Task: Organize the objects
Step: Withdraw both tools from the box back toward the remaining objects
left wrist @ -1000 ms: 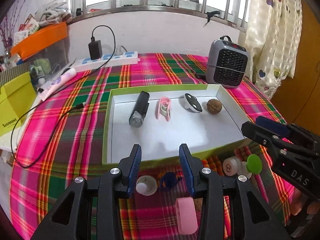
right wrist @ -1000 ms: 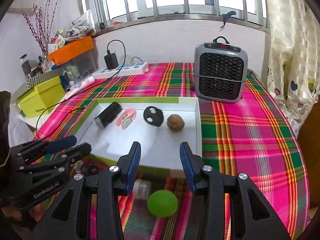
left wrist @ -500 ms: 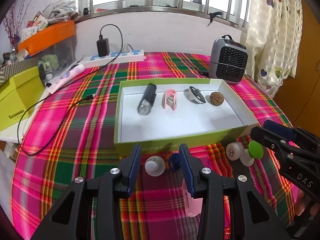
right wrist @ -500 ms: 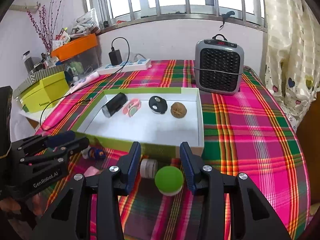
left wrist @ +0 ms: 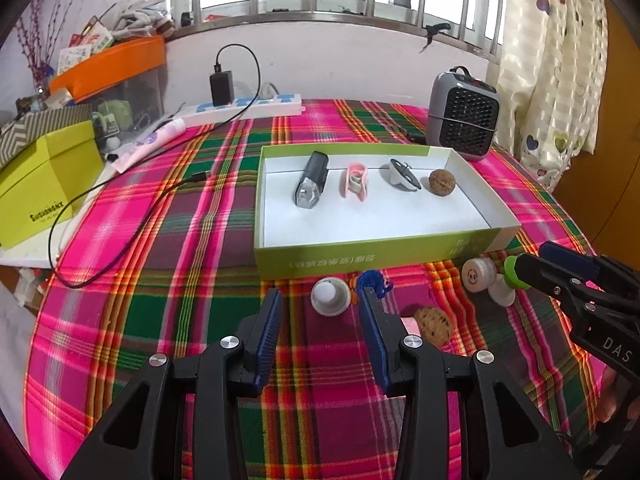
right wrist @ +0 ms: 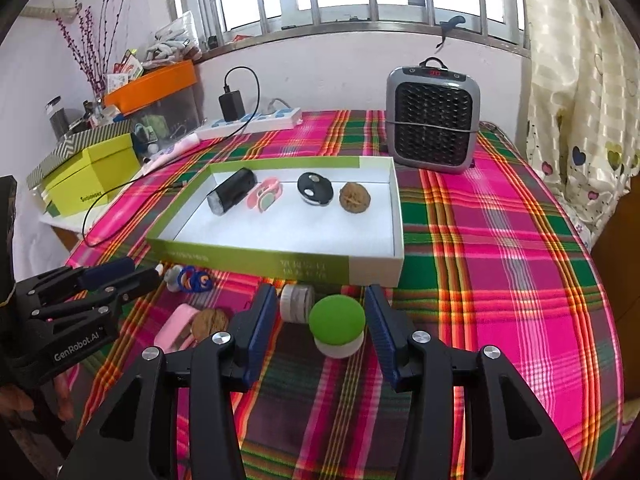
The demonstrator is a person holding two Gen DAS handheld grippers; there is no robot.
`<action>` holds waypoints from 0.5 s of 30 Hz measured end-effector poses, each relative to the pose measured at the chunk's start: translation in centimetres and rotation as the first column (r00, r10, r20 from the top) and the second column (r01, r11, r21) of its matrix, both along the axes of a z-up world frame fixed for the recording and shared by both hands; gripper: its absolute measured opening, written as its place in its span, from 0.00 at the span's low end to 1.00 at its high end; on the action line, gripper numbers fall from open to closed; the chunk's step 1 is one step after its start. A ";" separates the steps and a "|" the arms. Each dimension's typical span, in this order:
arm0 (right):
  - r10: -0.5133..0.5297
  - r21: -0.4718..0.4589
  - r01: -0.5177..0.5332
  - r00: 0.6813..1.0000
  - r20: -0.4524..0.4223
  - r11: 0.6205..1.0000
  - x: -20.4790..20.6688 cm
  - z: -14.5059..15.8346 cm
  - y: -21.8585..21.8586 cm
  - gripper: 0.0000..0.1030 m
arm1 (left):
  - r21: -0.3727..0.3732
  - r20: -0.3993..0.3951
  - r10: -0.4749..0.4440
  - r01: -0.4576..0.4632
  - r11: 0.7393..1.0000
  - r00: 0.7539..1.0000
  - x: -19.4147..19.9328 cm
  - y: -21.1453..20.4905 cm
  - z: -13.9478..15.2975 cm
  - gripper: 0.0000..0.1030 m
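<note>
I have both grippers hovering over the near edge of the plaid-covered table (right wrist: 500,240), just in front of the green-sided tray (right wrist: 256,262). My right gripper (right wrist: 320,320) has its jaws spread and they have just been opening; the green-capped stopper (right wrist: 337,316) stands upright between them, with a gap on either side, so the pads are not pressing it. A small white jar (right wrist: 297,302) lies on its side just beside the stopper, toward the tray's front wall.

My left gripper (left wrist: 320,320) is also spread, gripping nothing. A white cap (left wrist: 330,296) sits on the cloth between its fingertips, apart from both pads, and a blue ring-shaped piece (left wrist: 374,280) lies just beyond the right fingertip. A loose walnut (left wrist: 433,322) rests to the right of that finger, touching a pink item (right wrist: 178,326) that is partly hidden.

Inside the tray, along its far wall, four things stand in a row from left to right: a black flashlight (left wrist: 312,184), a pink clip (left wrist: 354,182), a black-and-white disc (left wrist: 402,174) and a second walnut (left wrist: 442,182). A grey heater (right wrist: 432,118) stands near the tray's far right corner.
</note>
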State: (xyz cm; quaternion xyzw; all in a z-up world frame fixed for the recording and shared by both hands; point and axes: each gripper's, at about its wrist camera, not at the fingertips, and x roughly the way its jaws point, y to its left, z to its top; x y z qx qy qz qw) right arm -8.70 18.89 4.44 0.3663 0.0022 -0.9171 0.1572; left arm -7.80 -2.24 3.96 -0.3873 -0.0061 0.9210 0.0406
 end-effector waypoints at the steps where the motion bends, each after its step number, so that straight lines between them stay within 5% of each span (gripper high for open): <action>1: 0.001 -0.002 -0.001 1.000 0.001 1.000 0.1 -0.1 0.0 0.45 | 0.000 -0.001 -0.001 0.001 1.000 1.000 0.1 -0.1 0.0 0.37; 15: -0.006 0.017 0.005 1.000 0.019 1.000 1.4 -1.3 0.5 0.46 | 0.007 0.035 -0.007 0.007 1.000 0.999 1.4 -1.2 -1.2 0.37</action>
